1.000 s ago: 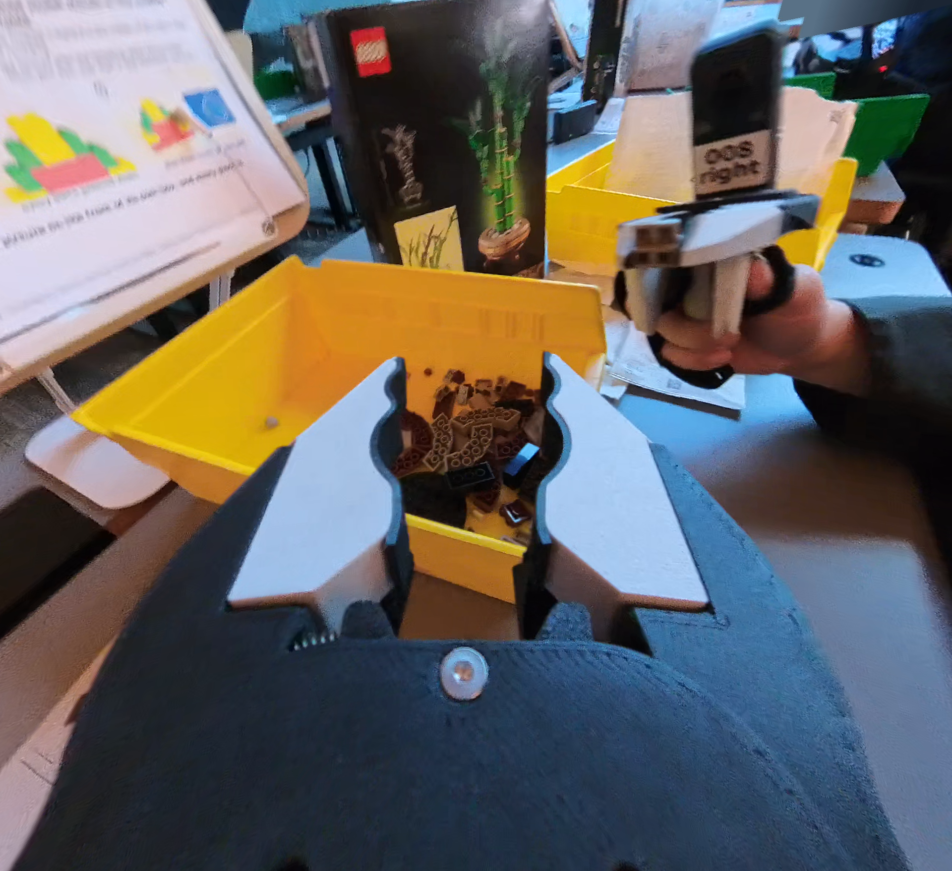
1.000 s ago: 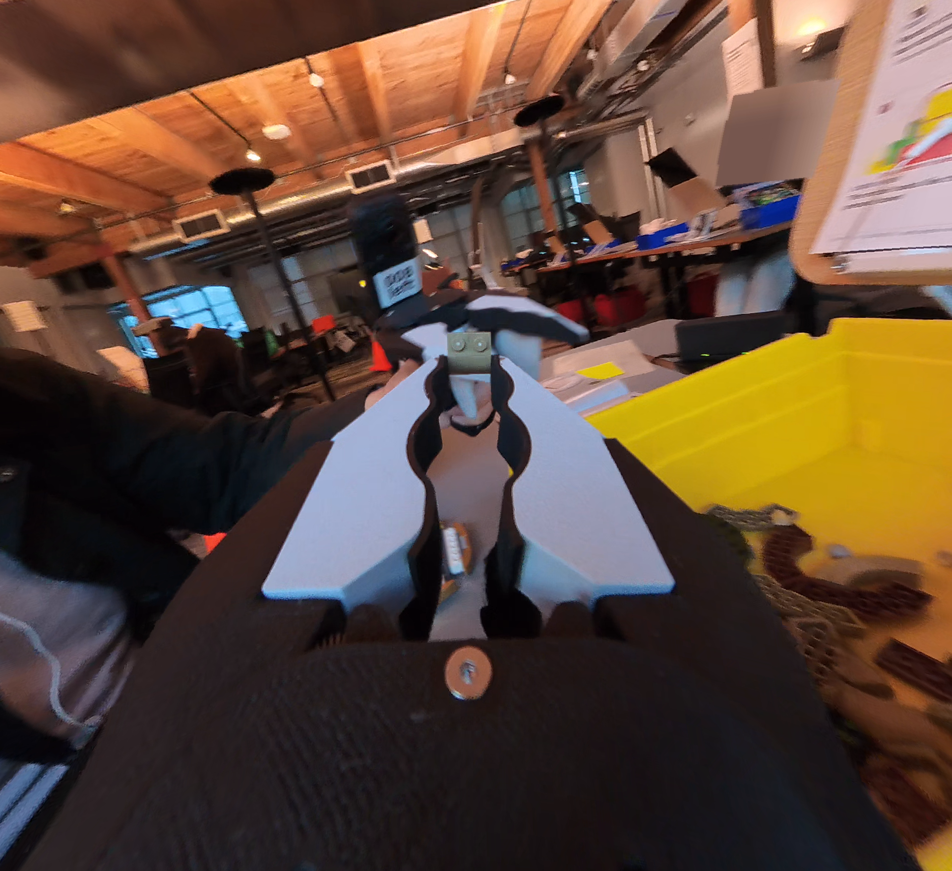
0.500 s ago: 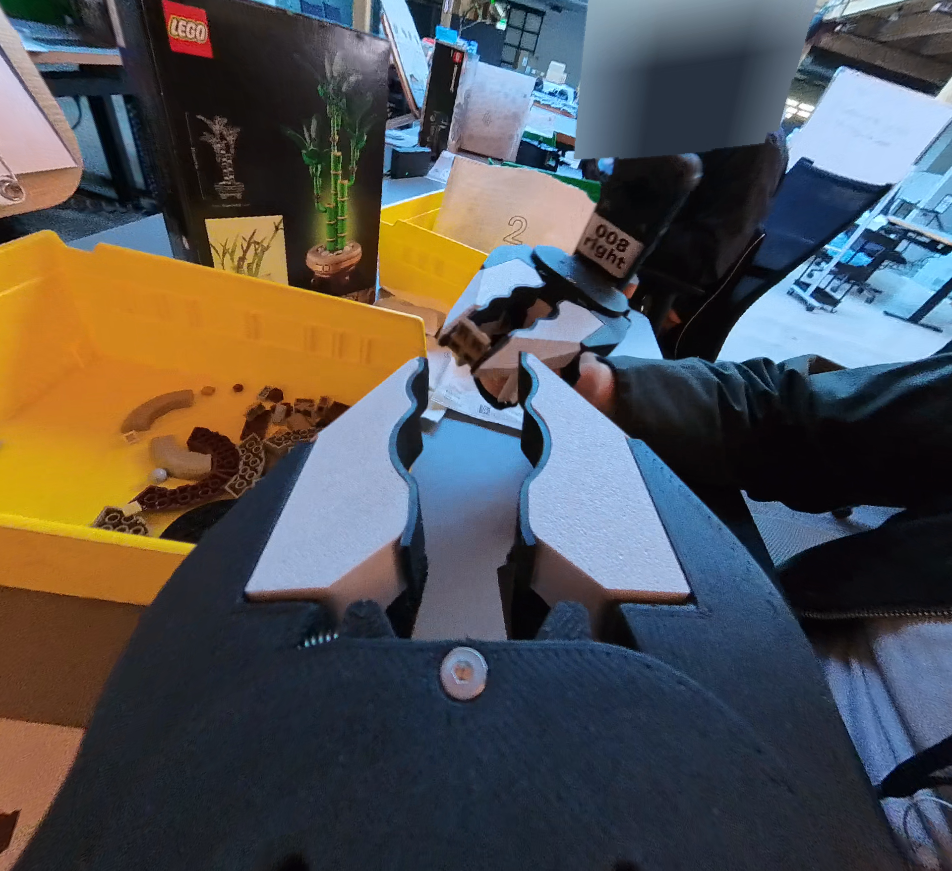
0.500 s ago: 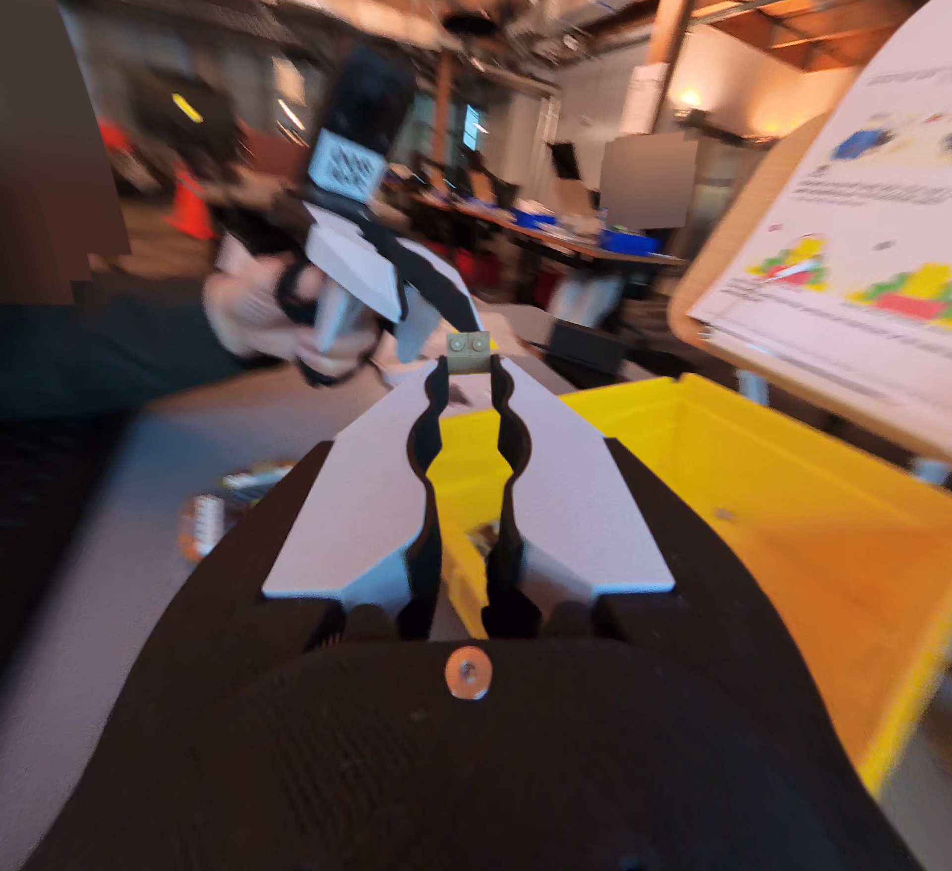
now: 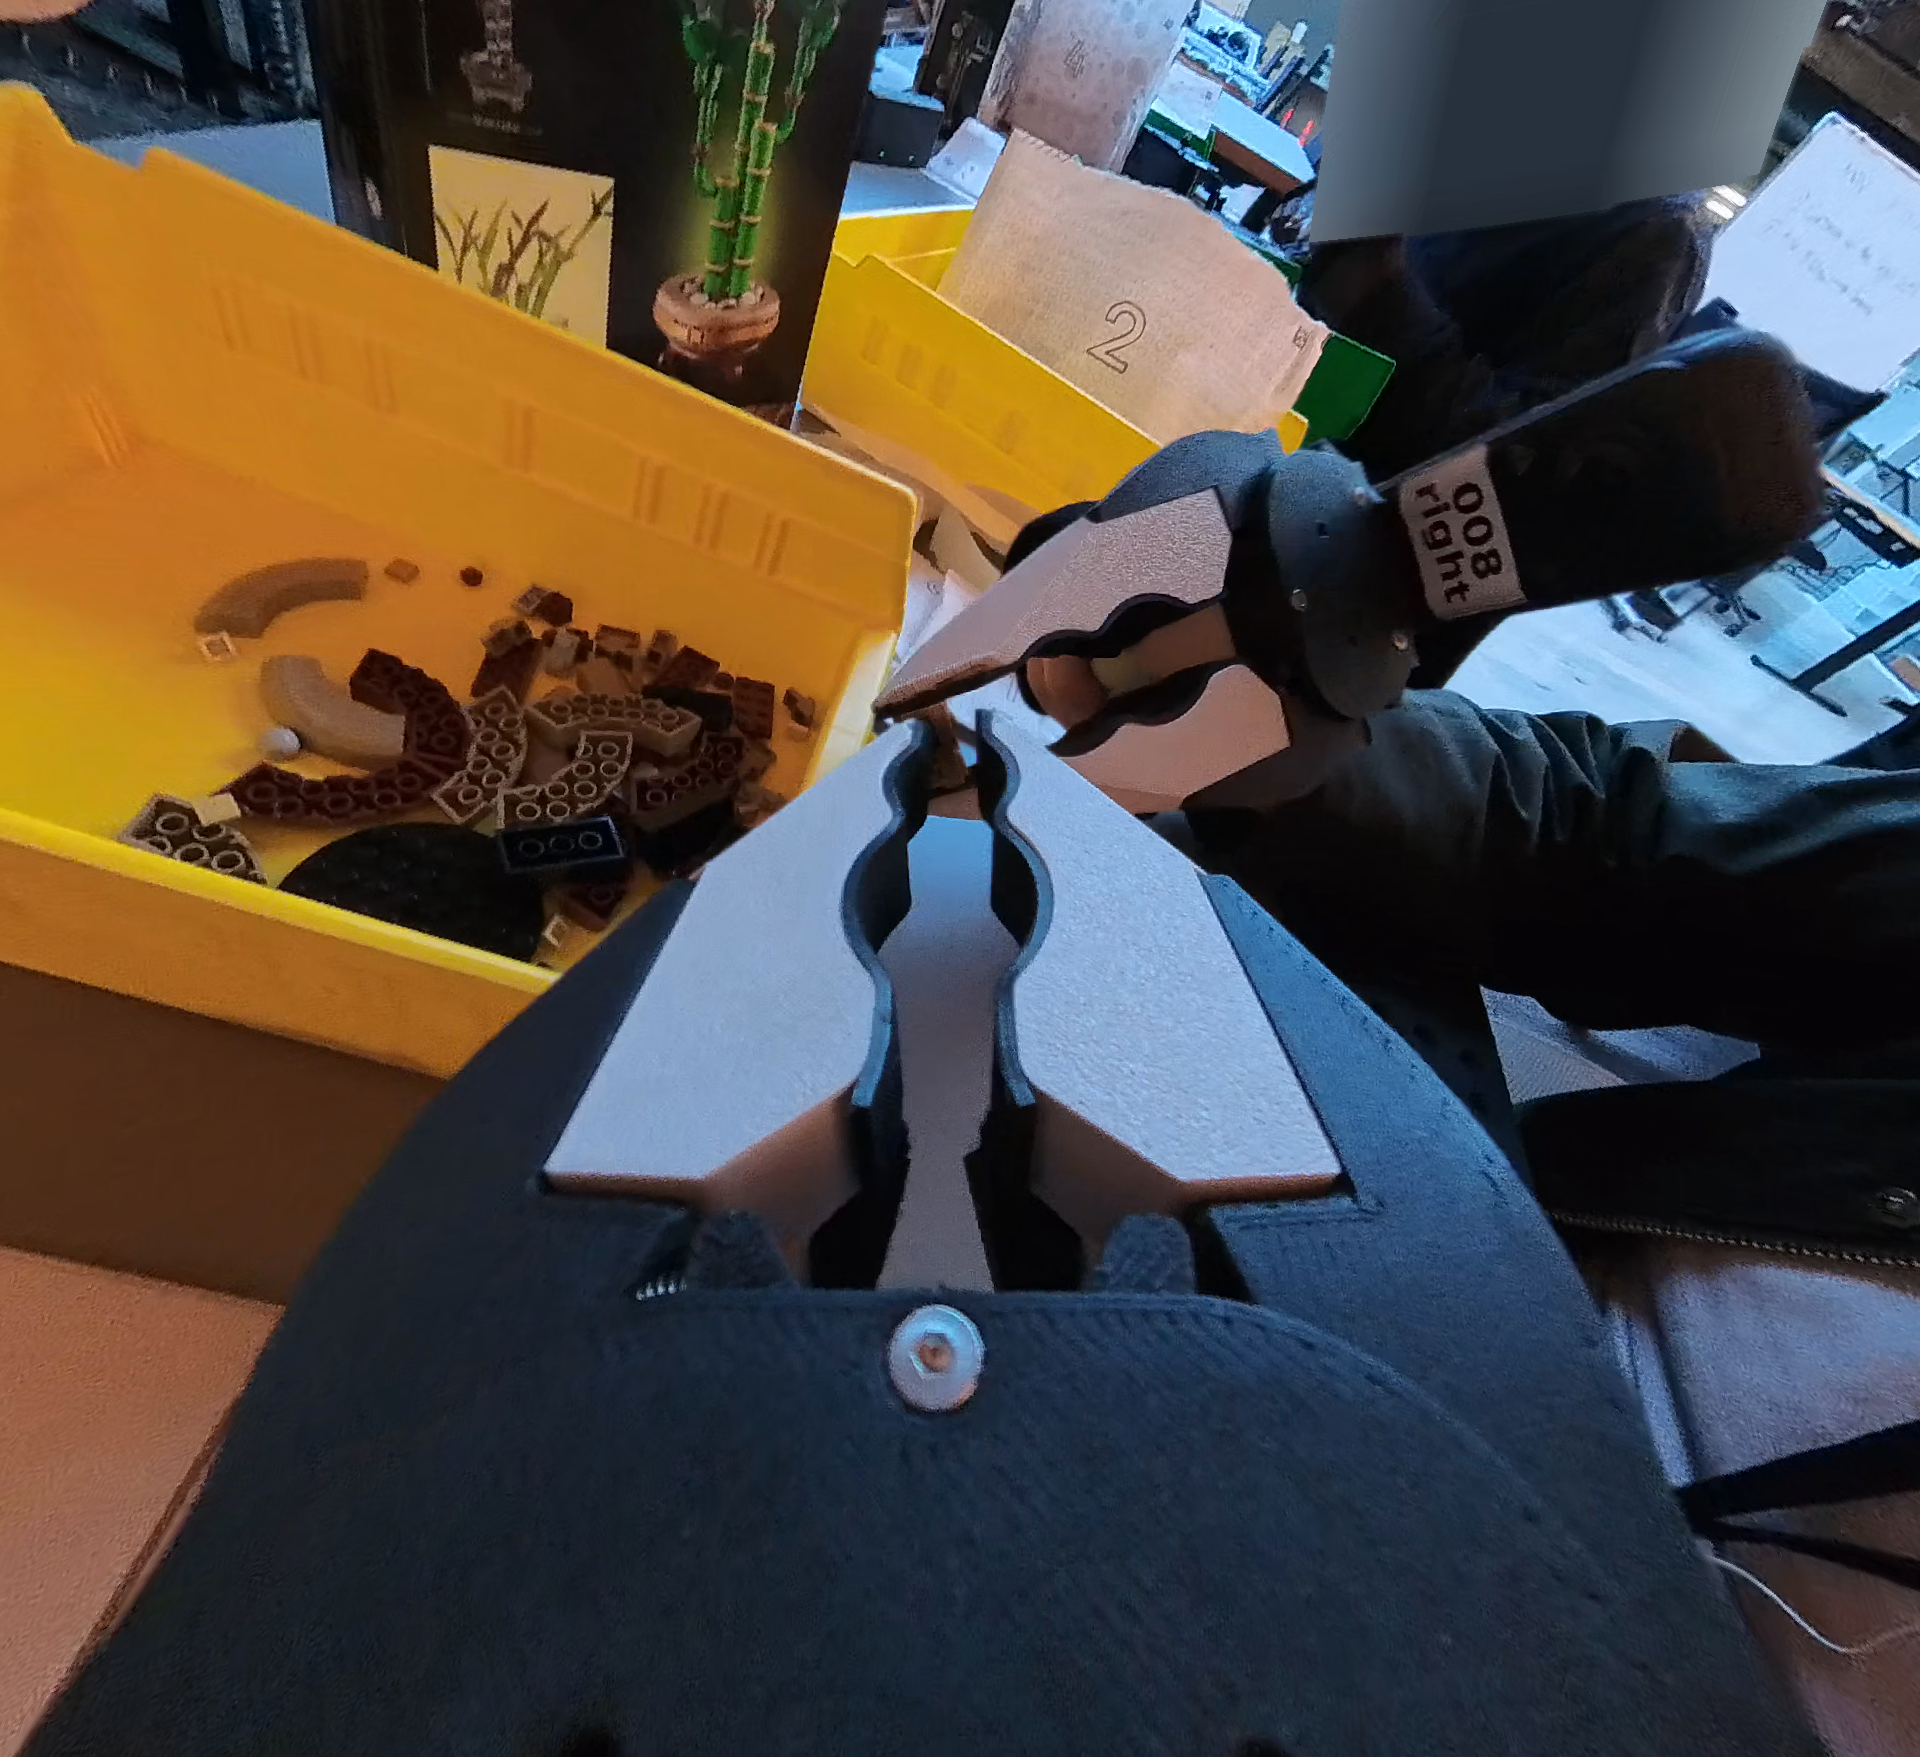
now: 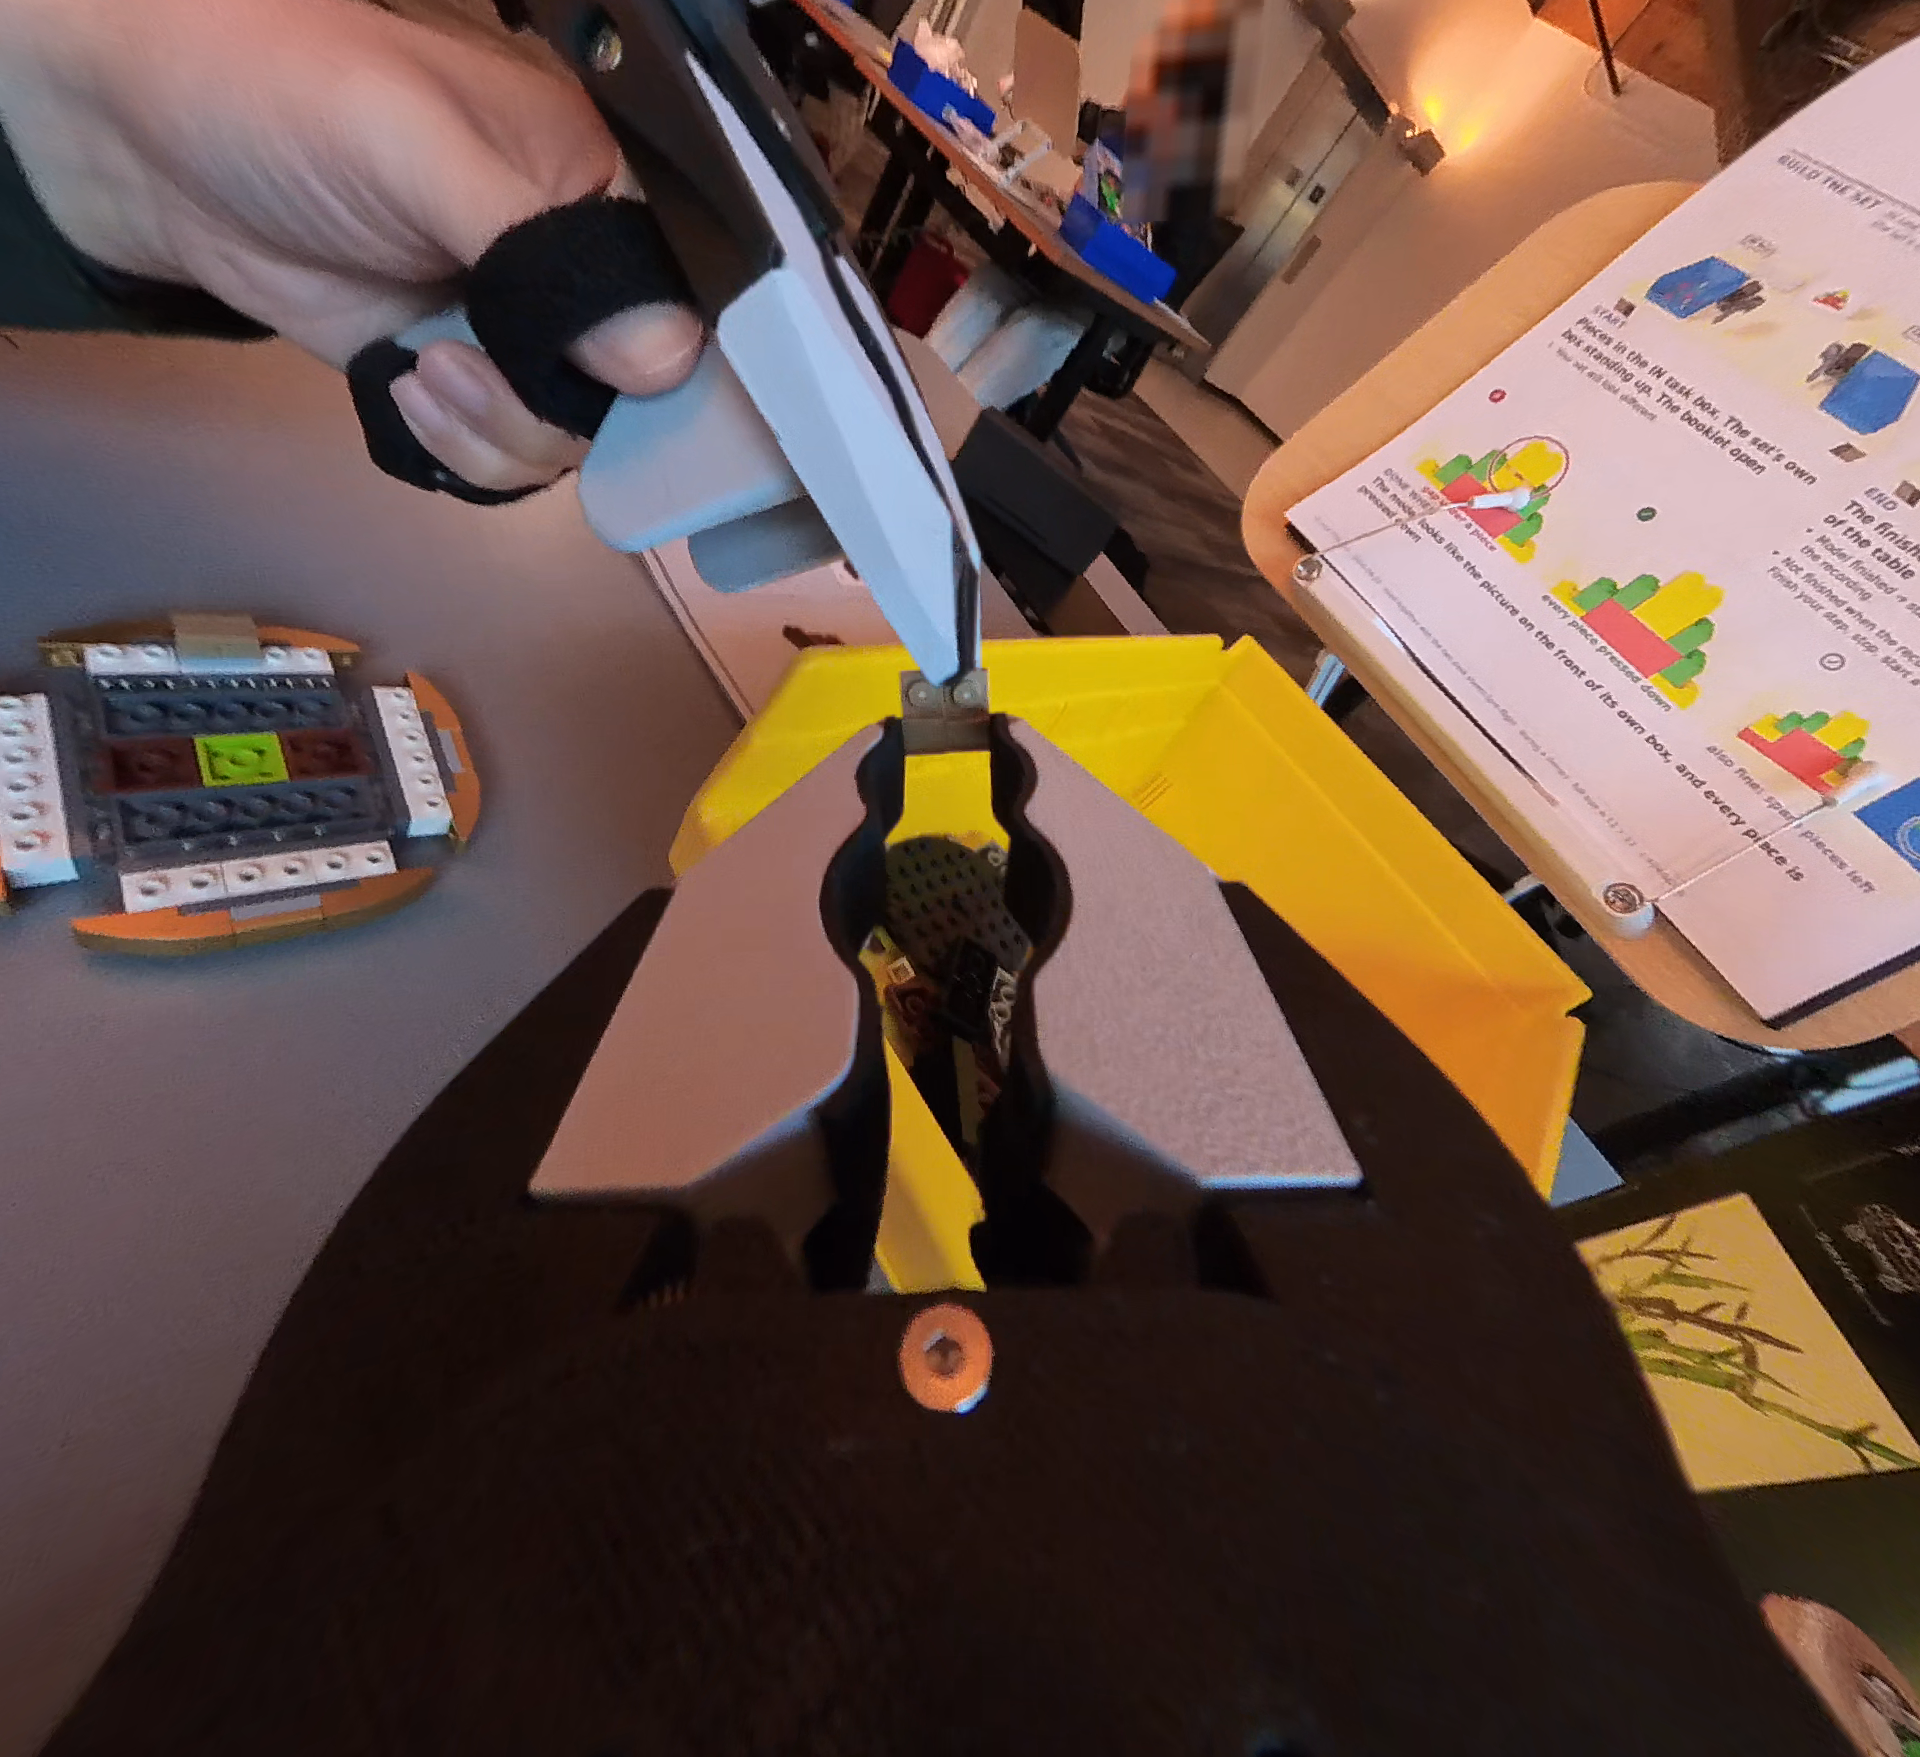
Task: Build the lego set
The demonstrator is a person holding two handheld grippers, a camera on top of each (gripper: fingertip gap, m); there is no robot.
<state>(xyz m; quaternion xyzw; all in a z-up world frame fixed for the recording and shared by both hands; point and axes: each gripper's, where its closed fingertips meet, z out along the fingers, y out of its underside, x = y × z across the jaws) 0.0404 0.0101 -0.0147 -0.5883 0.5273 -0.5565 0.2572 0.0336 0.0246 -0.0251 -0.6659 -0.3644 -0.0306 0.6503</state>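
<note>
Grey table [image 6: 312, 1136] — cluttered workshop behind.

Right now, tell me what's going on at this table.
A person is building a Lego set with a handheld gripper in each hand. The right gripper is shut on a small tan piece, held above the yellow bin of loose brown and tan bricks. The left gripper has its tips against that same piece, apparently to take it or reseat it; whether it grips is unclear. The partly built round base lies on the table, untouched, left of the bin.
</note>
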